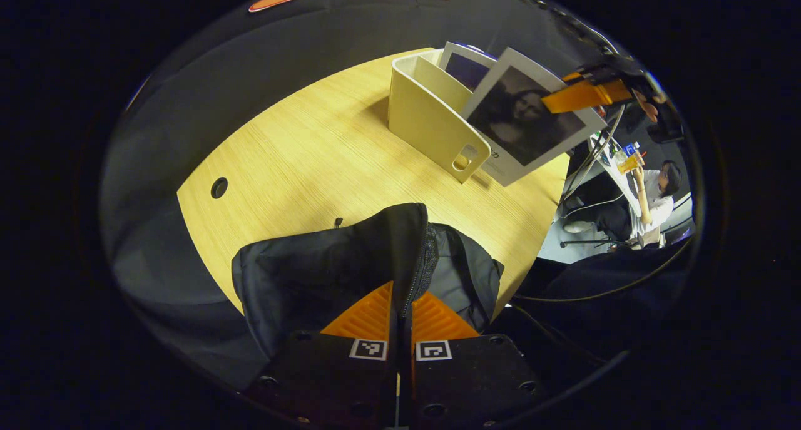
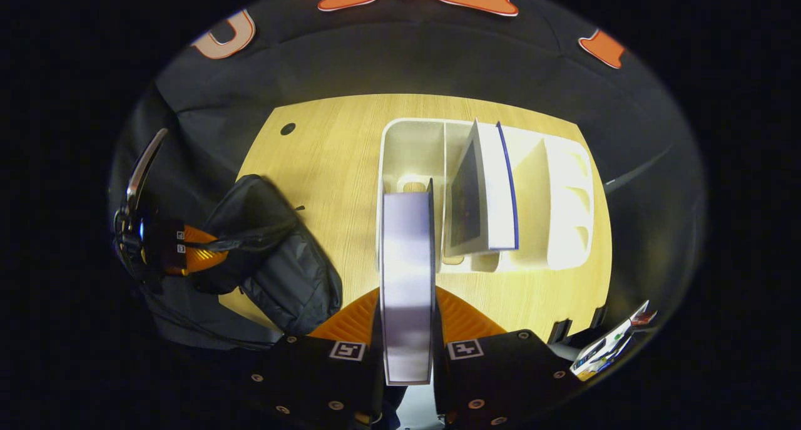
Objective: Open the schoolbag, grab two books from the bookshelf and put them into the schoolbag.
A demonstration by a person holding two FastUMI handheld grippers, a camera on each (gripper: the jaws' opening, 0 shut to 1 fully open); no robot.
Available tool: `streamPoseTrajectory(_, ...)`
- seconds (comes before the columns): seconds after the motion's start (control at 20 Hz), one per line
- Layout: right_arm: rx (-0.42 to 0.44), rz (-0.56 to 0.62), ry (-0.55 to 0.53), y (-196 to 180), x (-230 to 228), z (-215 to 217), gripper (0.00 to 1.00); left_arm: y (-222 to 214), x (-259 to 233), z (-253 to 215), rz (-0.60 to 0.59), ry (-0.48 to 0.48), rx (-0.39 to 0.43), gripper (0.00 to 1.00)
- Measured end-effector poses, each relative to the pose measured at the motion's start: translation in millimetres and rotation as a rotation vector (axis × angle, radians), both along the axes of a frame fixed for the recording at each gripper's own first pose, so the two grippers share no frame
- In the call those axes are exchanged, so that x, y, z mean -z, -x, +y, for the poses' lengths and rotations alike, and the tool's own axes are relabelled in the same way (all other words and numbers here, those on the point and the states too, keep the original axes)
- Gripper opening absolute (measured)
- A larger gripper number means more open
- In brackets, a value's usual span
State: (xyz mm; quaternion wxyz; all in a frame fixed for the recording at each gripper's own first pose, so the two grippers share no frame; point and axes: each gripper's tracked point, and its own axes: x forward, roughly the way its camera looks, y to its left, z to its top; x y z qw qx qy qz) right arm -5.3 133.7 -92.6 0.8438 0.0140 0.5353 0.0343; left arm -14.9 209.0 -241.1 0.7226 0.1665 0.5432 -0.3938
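The black schoolbag (image 1: 313,273) lies on the near edge of the wooden table (image 1: 300,148). My left gripper (image 1: 403,287) is shut on the bag's zipper edge and holds that fabric up. In the right gripper view the same gripper (image 2: 216,247) pinches the bag (image 2: 281,267) at the left. My right gripper (image 2: 407,302) is shut on a book (image 2: 407,261) seen edge-on over the cream bookshelf (image 2: 563,192). From the left gripper view that book (image 1: 525,126) hangs tilted beside the bookshelf (image 1: 425,117), held by the right gripper (image 1: 579,97). A second book (image 2: 491,192) stands in the shelf.
A round cable hole (image 1: 219,187) sits in the table's far left part. Past the table's right edge a person (image 1: 654,198) sits at a desk, with cables trailing nearby. Bare tabletop lies between the bag and the bookshelf.
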Motion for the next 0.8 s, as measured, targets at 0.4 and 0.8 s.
streamPoseTrajectory(0.4,0.095,0.004,-0.111,68,13,-23,0.33,3,3,-3,0.021,-0.009,-0.005,0.03)
streamPoseTrajectory(0.8,0.189,-0.053,-0.349,113,22,-23,0.31,6,2,-8,0.035,-0.024,-0.028,0.03)
